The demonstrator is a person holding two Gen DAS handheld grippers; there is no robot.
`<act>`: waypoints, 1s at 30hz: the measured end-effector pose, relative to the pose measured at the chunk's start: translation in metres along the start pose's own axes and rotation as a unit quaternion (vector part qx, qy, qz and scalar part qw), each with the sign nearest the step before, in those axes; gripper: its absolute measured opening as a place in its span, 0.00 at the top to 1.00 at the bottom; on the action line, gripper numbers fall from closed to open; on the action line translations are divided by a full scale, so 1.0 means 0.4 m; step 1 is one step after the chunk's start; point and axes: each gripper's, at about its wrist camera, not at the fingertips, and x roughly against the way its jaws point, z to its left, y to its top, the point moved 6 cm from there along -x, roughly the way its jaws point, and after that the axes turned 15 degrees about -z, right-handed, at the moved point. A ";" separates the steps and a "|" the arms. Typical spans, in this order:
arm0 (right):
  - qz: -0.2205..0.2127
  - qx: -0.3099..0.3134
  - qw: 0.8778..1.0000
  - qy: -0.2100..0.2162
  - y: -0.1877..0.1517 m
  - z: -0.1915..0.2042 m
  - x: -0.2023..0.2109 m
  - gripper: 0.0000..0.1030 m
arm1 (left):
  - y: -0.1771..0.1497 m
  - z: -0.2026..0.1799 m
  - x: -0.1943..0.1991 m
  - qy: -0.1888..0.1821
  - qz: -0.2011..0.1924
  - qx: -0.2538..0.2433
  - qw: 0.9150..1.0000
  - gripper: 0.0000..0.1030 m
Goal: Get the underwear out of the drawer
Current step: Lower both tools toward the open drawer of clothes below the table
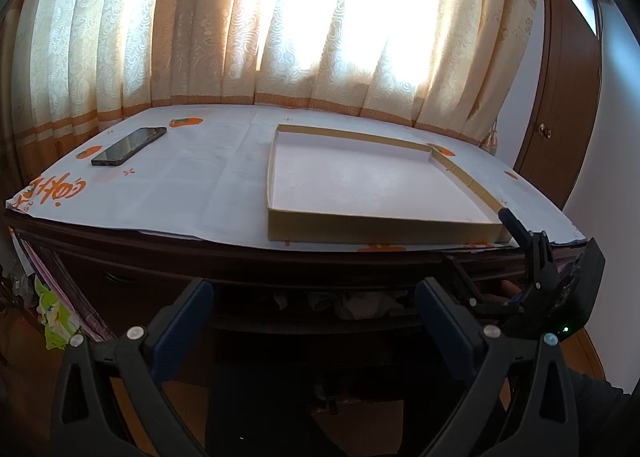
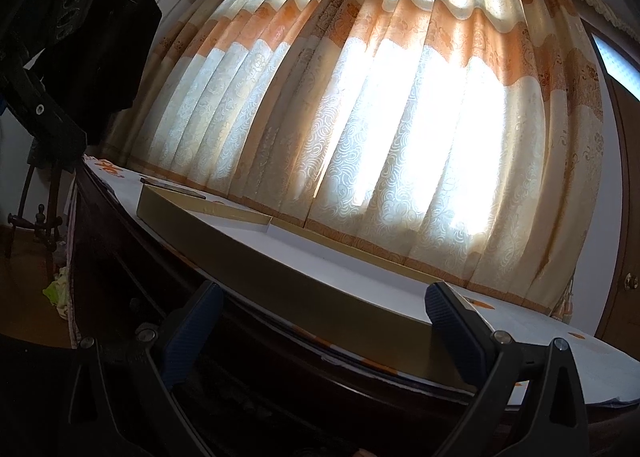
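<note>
While both jaws stand apart, the left gripper (image 1: 314,321) faces the drawer (image 1: 344,303) below the tray (image 1: 380,227).

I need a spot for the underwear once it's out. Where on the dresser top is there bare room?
The shallow box is empty inside. Bare cloth lies between the phone and the box's left wall. The front right corner is crowded by the right gripper.
</note>
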 end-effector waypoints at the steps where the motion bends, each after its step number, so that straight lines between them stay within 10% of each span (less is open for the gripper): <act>1: 0.002 -0.002 1.000 0.000 0.000 -0.001 0.001 0.01 | 0.000 -0.001 0.000 0.000 0.000 0.000 1.000 0.00; 30: 0.055 -0.026 0.998 -0.002 0.020 0.003 0.069 0.01 | 0.002 -0.008 0.003 -0.005 0.004 0.000 1.000 0.00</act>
